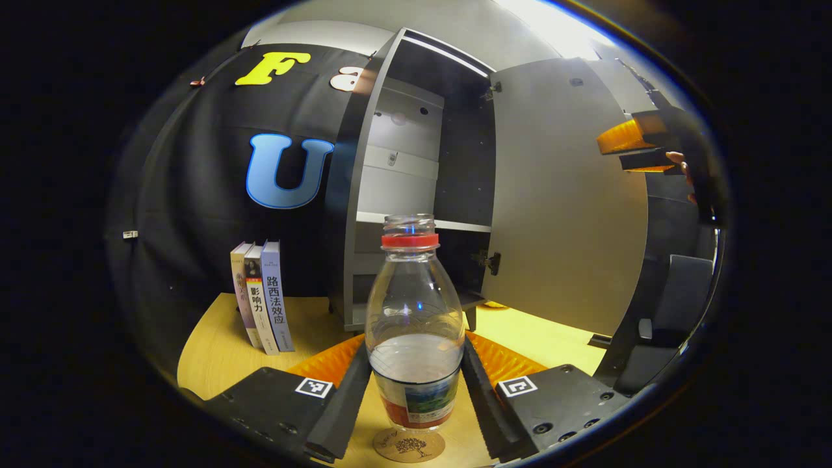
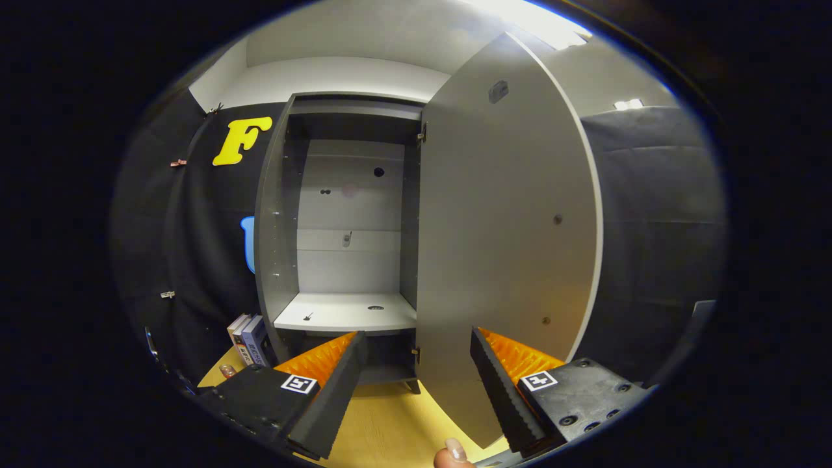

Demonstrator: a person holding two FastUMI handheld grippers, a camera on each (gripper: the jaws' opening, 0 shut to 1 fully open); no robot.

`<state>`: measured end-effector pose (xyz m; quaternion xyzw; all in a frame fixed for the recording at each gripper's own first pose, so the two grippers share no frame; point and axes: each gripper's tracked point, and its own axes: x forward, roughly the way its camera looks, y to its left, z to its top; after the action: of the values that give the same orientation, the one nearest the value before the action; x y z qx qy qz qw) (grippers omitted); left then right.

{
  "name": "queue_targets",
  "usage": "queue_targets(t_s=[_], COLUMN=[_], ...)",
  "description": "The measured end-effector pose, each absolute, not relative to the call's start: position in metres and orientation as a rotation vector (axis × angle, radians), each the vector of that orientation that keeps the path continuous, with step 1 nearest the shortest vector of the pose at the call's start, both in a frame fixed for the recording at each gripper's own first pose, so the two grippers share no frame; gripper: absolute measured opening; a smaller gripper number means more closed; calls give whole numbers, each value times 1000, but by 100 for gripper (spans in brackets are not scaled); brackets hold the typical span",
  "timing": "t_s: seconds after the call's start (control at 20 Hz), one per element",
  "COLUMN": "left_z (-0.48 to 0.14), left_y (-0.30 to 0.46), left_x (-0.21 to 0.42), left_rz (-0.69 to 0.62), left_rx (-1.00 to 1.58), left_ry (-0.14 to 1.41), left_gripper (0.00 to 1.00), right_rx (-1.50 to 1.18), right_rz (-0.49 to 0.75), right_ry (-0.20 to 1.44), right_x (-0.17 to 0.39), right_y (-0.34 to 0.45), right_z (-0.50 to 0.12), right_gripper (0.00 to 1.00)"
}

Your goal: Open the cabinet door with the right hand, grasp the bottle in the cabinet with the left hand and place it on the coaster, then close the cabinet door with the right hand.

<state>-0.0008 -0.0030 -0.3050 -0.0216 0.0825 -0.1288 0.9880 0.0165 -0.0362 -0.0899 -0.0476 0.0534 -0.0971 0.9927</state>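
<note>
The left gripper has the water bottle standing upright between its two fingers, low on the bottle's body at the label band. The fingers lie right against the sides, yet whether both press or have already slackened cannot be told from the left gripper view. The bottle, part filled and with a red ring under its neck, stands over the round coaster on the yellow tabletop, its base at or just above the coaster; actual contact is not clear. So the placing step looks about done, and what remains is to let go, draw back, and shut the door.

The right gripper is spread wide and holds nothing. In its own view the open cabinet door hangs straight ahead, its free lower edge falling between the two fingers, with the emptied cabinet and its pale shelf to the left. The door swings on hinges along its left side, so closing it means pushing its face leftward toward the cabinet opening. The right gripper is much nearer the door; in the left gripper view it shows high beyond the door's outer edge. Three books stand against the wall, left of the cabinet.
</note>
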Motion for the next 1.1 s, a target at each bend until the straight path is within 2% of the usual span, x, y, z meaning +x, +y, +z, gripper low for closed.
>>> queue_targets(t_s=[0.4,0.65,0.9,1.1], left_z=[-386,-386,-376,-369], left_y=[-8,-9,3,1], left_x=[-12,-17,-16,-13], left_rz=[-234,-239,-191,-196], left_rx=[51,89,63,18], left_ry=[216,187,175,184], left_gripper=[78,78,80,85], right_rx=[-177,-227,-231,-215], right_rz=[-155,-118,-103,-104], right_ry=[241,283,279,280], right_x=[13,12,16,16], right_y=[-43,-36,-37,-38], right_z=[-154,-173,-170,-167], right_gripper=[98,98,98,98])
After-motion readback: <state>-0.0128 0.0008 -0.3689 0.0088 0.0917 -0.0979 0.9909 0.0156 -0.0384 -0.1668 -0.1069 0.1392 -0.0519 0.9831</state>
